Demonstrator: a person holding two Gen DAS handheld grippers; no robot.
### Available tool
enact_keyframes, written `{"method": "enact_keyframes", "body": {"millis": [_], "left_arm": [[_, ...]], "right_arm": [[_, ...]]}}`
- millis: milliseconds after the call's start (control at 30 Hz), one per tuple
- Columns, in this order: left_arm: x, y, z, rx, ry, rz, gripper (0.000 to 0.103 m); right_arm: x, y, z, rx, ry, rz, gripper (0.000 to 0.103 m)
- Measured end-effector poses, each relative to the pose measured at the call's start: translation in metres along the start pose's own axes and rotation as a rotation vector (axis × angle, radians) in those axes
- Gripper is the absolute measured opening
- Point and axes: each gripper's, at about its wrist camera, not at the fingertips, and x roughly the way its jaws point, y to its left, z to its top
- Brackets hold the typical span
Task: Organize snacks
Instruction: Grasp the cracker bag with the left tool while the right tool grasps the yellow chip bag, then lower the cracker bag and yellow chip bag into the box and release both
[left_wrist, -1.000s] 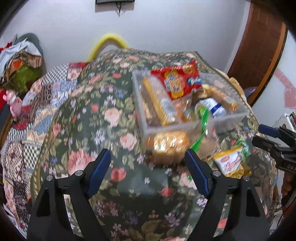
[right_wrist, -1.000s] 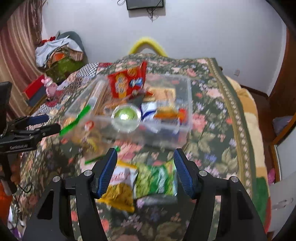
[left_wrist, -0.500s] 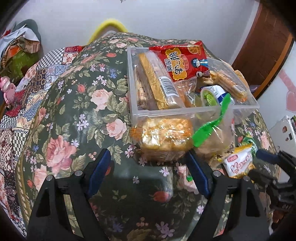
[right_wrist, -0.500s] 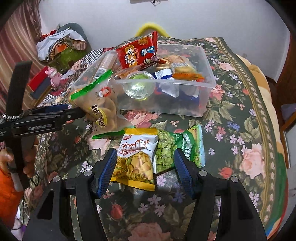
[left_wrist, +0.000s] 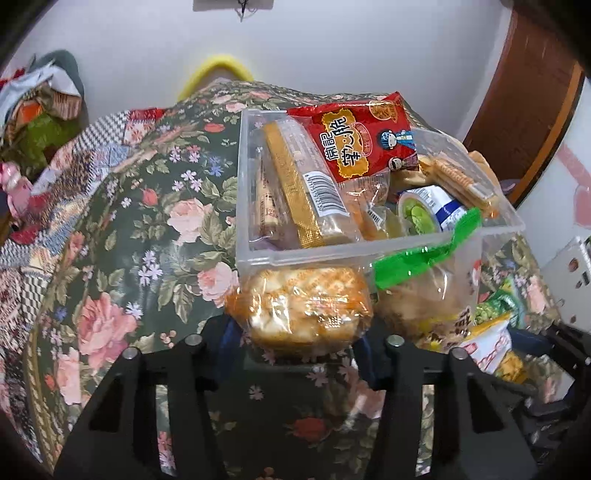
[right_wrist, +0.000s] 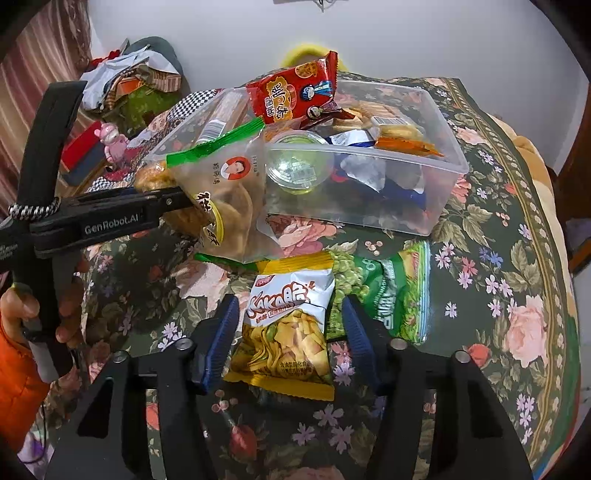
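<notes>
A clear bag of orange puffed snacks (left_wrist: 299, 310) lies against the front wall of the clear plastic box (left_wrist: 369, 254), which is full of snacks. My left gripper (left_wrist: 295, 350) is closing on this bag, and its blue pads press the bag's lower sides. In the right wrist view the left gripper (right_wrist: 162, 201) reaches in from the left. A yellow and white chips bag (right_wrist: 288, 325) lies flat between the fingers of my right gripper (right_wrist: 288, 343). Those jaws are closing, with small gaps still showing at both pads. A green pea bag (right_wrist: 388, 295) lies beside it.
A zip bag with a green strip (right_wrist: 229, 192) leans on the box (right_wrist: 369, 151) between the two grippers. The floral cloth (right_wrist: 517, 295) covers the table. A hand in an orange sleeve (right_wrist: 22, 306) holds the left gripper. Clothes (right_wrist: 129, 81) are piled at the back left.
Both grippers have come down and closer to the snacks. The left jaws have narrowed onto the puffed snack bag. The right jaws have narrowed around the chips bag.
</notes>
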Motion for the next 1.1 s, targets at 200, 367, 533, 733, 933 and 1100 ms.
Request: {"method": "enact_keyframes", "body": {"millis": [200, 367, 533, 733, 933, 1100], "left_arm": [[-0.021, 0.005, -0.012, 0.005, -0.015, -0.027, 0.045], [-0.047, 0.007, -0.025, 0.014, -0.032, -0.045, 0.045], [-0.068, 0.003, -0.036, 0.024, -0.046, -0.059, 0.045], [-0.075, -0.005, -0.040, 0.038, -0.045, -0.078, 0.045], [-0.079, -0.011, -0.041, 0.044, -0.047, -0.084, 0.045], [-0.084, -0.015, -0.033, 0.043, -0.065, -0.094, 0.045]], "right_arm": [[-0.005, -0.003, 0.001, 0.022, 0.005, 0.032, 0.026], [-0.012, 0.003, -0.001, 0.013, -0.009, 0.051, 0.021], [-0.005, 0.014, 0.000, -0.019, 0.025, 0.051, 0.025], [0.018, 0.012, 0.002, 0.027, 0.084, 0.085, 0.032], [0.017, 0.020, 0.003, 0.009, 0.063, 0.078, 0.028], [0.003, 0.010, 0.004, 0.028, 0.026, 0.066, 0.021]]}}
